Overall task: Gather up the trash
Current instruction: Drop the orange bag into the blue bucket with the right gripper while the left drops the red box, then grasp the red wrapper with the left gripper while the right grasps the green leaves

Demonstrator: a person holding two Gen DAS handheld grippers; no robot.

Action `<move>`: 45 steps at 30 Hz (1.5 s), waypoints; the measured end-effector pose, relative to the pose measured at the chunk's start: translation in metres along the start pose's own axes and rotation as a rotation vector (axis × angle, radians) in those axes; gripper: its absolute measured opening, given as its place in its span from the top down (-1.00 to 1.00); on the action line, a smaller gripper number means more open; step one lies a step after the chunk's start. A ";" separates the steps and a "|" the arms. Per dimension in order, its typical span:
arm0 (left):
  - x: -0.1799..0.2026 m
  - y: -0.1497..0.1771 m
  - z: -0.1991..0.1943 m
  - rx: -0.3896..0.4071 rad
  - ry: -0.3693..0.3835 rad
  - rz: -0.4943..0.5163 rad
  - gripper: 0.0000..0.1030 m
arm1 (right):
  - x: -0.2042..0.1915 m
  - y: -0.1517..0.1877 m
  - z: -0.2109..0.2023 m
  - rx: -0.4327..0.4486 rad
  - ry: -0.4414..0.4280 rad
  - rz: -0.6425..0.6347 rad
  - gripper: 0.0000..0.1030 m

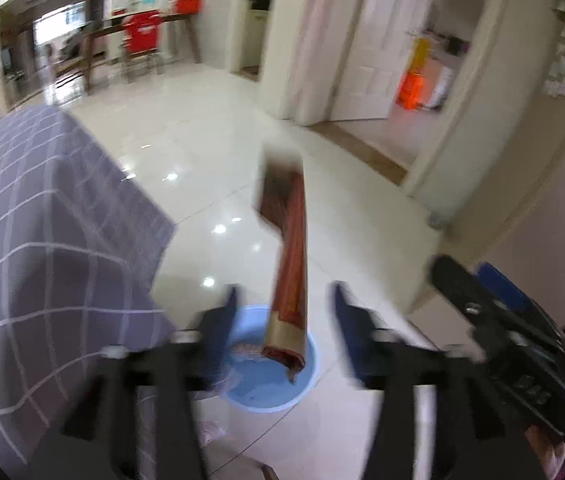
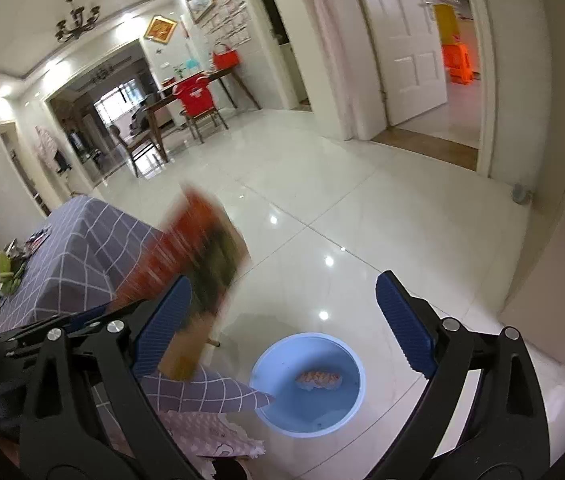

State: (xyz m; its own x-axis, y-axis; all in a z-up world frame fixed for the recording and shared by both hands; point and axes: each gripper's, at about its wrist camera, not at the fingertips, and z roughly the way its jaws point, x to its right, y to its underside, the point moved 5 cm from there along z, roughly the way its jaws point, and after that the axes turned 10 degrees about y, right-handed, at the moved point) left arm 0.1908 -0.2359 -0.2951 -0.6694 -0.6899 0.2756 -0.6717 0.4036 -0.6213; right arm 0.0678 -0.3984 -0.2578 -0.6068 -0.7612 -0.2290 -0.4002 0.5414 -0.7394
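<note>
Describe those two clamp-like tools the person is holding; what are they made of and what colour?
Each is a black, plastic-looking frame of angled struts joined by silver rivets, ending in two fingers faced with blue ribbed pads. The right gripper shows this sharply; the left gripper looks the same but blurred. No cables, sleeves or hands are visible. White characters on a black block beside the left one are unreadable.

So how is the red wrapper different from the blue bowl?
The red wrapper is long, thin and blurred, in the air between the open left gripper fingers; the blue bowl is round, wide and sharp, sitting on the floor. The wrapper is red with a tan end; the bowl is plain blue with one scrap inside. Both belong to the trash job.
</note>
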 end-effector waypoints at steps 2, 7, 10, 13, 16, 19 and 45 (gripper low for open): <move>-0.008 0.000 -0.004 0.021 -0.015 -0.031 -0.39 | 0.002 0.001 0.001 -0.012 0.007 0.000 -0.79; -0.011 -0.002 -0.017 0.042 -0.014 -0.036 -0.39 | -0.006 0.001 0.002 -0.026 -0.005 -0.008 -0.79; -0.010 -0.006 -0.029 0.068 -0.058 -0.005 -0.39 | -0.010 0.000 0.000 -0.025 -0.020 -0.012 -0.79; -0.008 -0.014 -0.048 0.104 -0.097 0.024 -0.39 | -0.020 -0.006 -0.005 -0.022 -0.049 -0.020 -0.79; -0.011 -0.023 -0.069 0.139 -0.173 0.060 -0.39 | -0.040 -0.013 -0.010 -0.023 -0.094 -0.032 -0.79; -0.027 -0.032 -0.099 0.176 -0.258 0.073 -0.46 | -0.071 -0.020 -0.017 -0.023 -0.158 -0.073 -0.79; -0.334 0.036 -0.284 0.243 -0.536 -0.475 -0.50 | -0.468 0.069 0.023 -0.274 -0.482 -0.680 -0.81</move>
State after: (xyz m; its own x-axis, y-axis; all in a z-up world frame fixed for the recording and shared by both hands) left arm 0.3000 0.1792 -0.2014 -0.0377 -0.9794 0.1985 -0.7195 -0.1113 -0.6856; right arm 0.3400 -0.0128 -0.2162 0.1550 -0.9844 -0.0827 -0.7581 -0.0649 -0.6489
